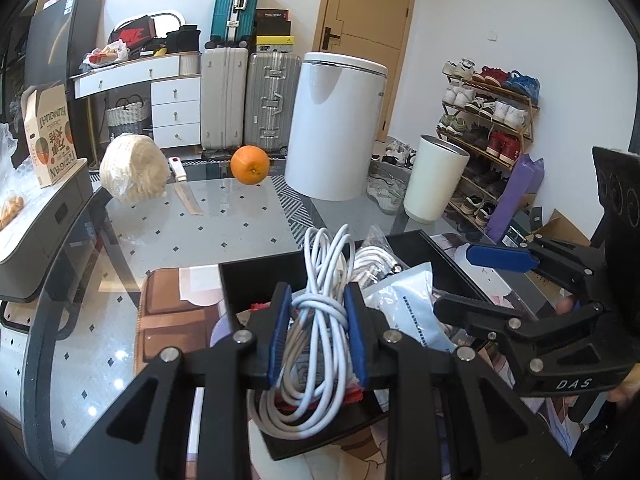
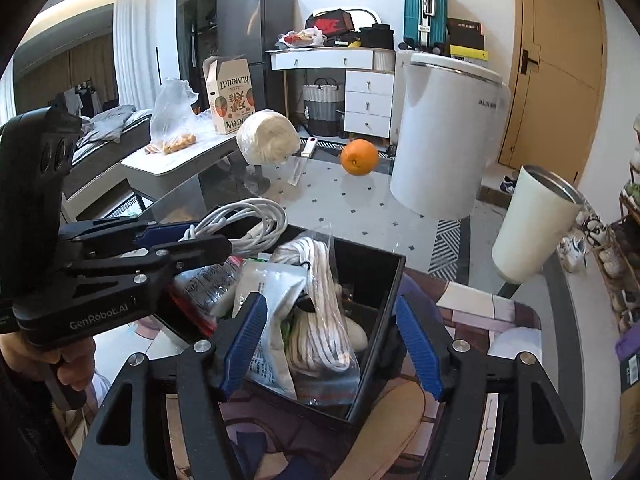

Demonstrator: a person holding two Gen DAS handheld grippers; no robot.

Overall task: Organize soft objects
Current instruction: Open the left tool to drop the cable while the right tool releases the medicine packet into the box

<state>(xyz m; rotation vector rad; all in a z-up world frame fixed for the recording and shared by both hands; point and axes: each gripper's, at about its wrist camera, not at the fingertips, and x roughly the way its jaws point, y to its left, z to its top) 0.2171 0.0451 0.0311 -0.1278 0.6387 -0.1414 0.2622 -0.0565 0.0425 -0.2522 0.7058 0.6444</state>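
White walls point(image 1: 460, 20), wooden door point(image 1: 366, 32), perhaps daylight.

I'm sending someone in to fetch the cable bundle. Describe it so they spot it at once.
Find the glass table and the open black box at its near edge. The white cable bundle is held above that box, clamped between the left gripper's blue fingers. Unlike the bagged items in the box, it is bare, smooth cord looped and tied around its middle.
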